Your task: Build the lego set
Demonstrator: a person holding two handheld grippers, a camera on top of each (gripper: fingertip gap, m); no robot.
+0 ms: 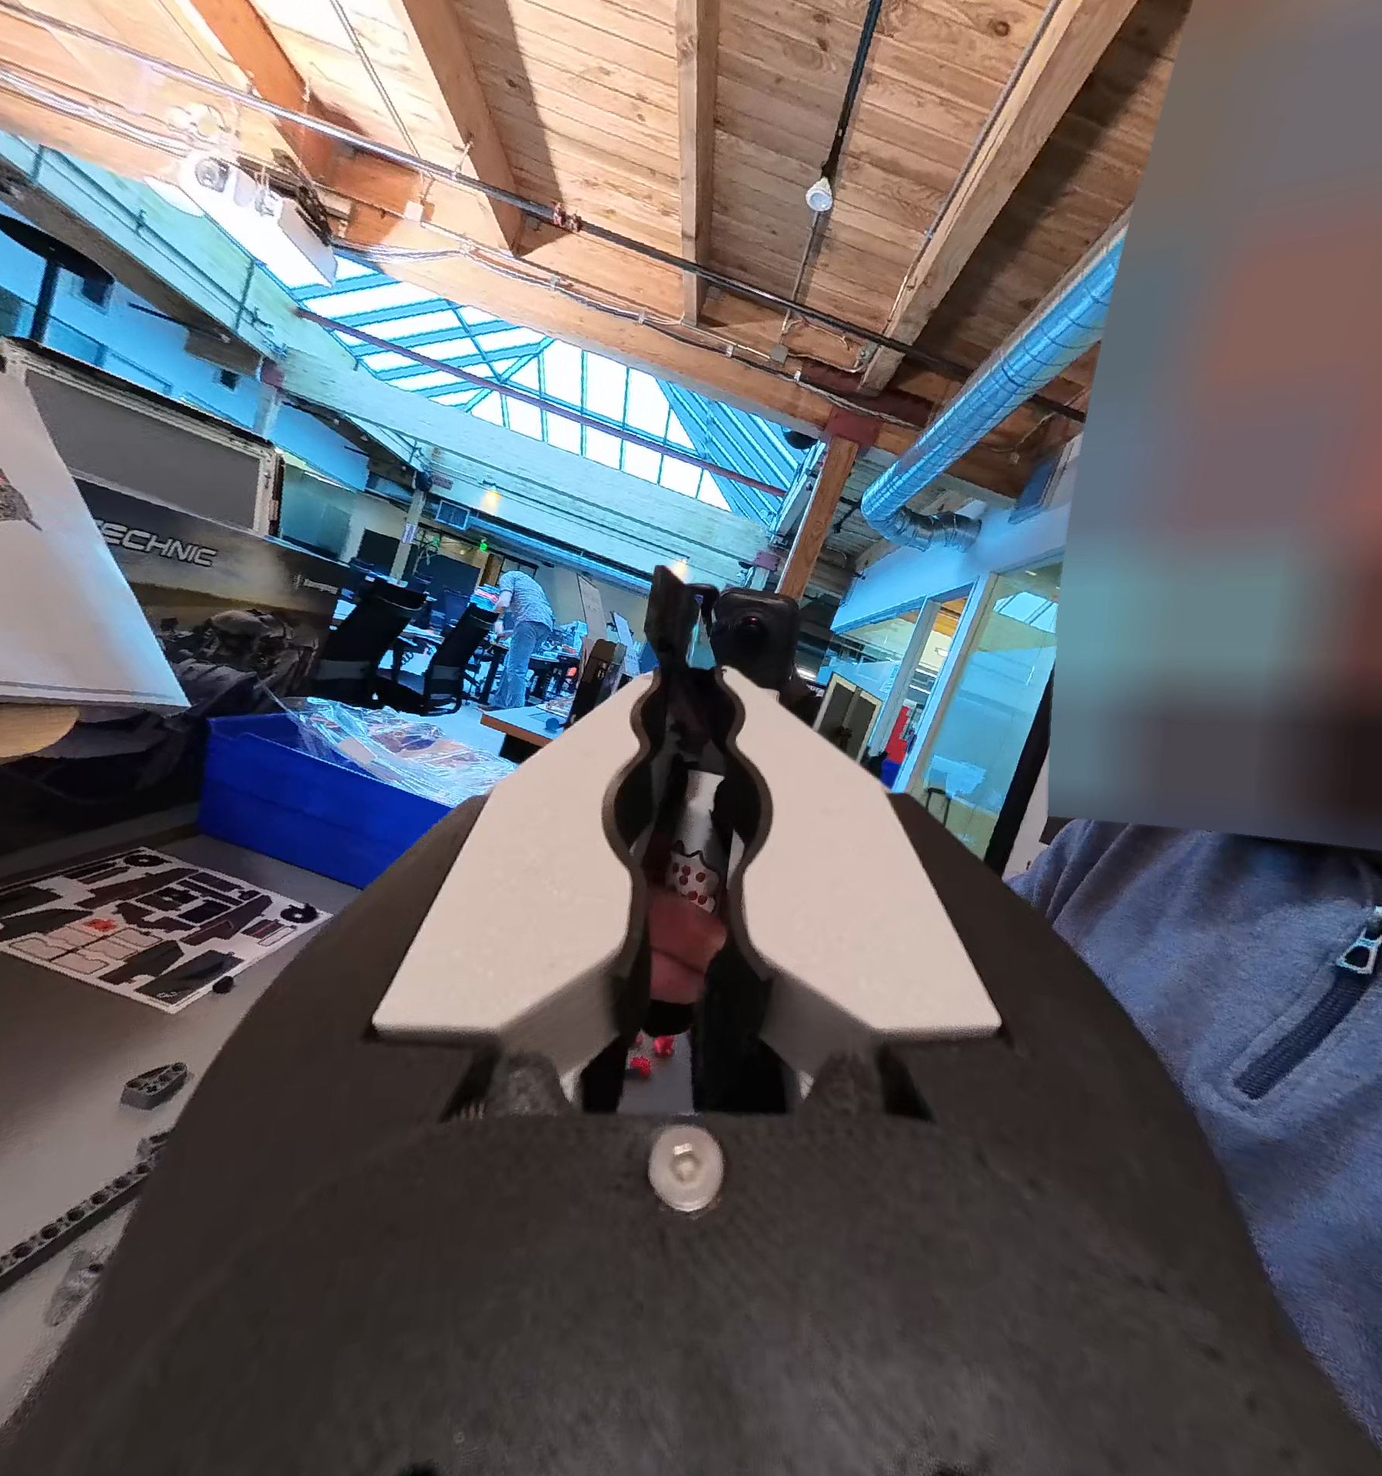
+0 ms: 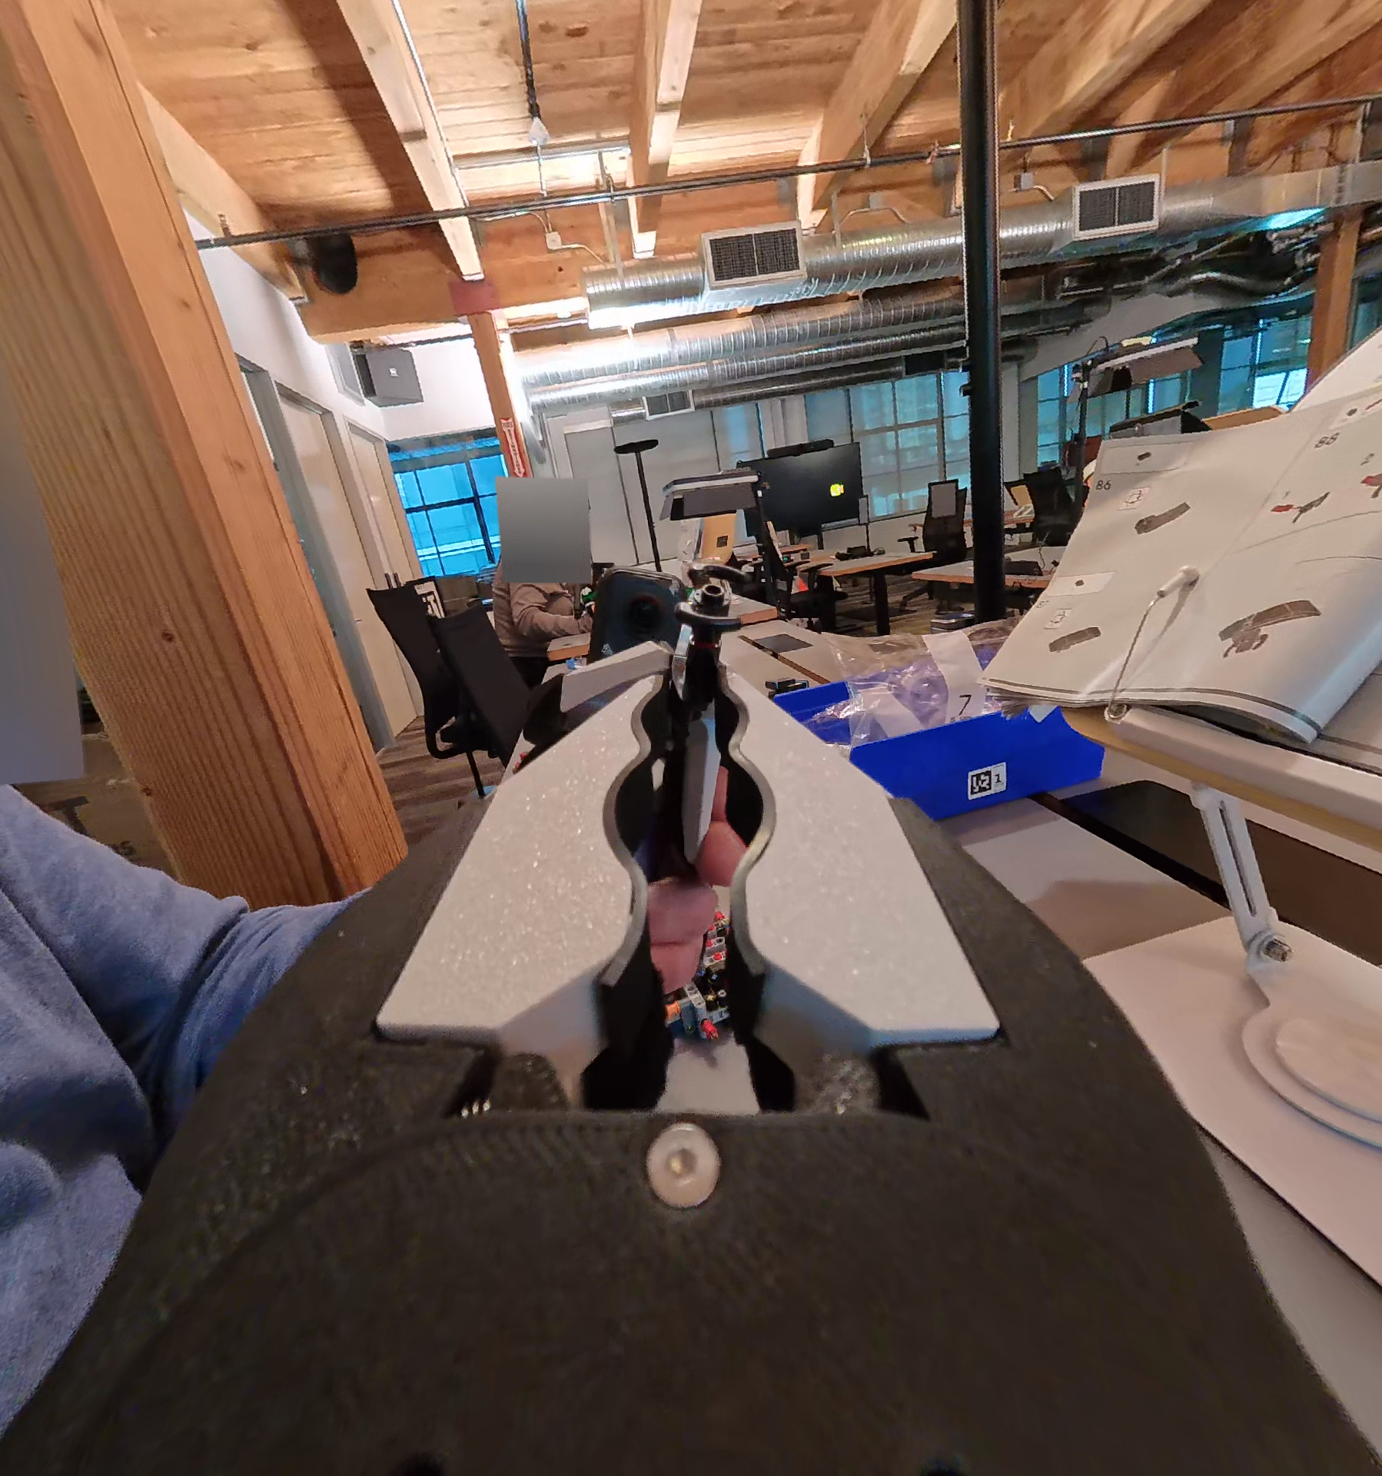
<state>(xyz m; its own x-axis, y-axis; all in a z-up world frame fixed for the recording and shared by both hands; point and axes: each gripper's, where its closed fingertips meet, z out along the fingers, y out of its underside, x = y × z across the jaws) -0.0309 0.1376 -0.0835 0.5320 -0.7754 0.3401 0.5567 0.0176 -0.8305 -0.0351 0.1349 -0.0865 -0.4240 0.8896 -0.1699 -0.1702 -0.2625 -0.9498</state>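
Both grippers are raised above the table and face each other, tip to tip. My left gripper [image 1: 688, 679] is shut on a small black lego piece [image 1: 672, 615] that sticks up past its fingertips. My right gripper [image 2: 692, 679] is shut on a black lego piece with a round pin end [image 2: 708, 611]. Whether the two pieces touch I cannot tell. Each view shows the other gripper's camera just beyond the tips, in the left wrist view [image 1: 752, 631] and in the right wrist view [image 2: 640, 615]. Through the right fingers' gap a colourful lego assembly [image 2: 704, 998] lies on the table below.
A blue bin with plastic bags [image 2: 951, 759] stands behind; it also shows in the left wrist view [image 1: 312, 799]. An open instruction booklet [image 2: 1231, 575] rests on a stand at the right. A sticker sheet [image 1: 129, 926], a long grey beam [image 1: 49, 1238] and a small grey piece [image 1: 153, 1086] lie at the left. Left and right tips are no more than a few centimetres apart.
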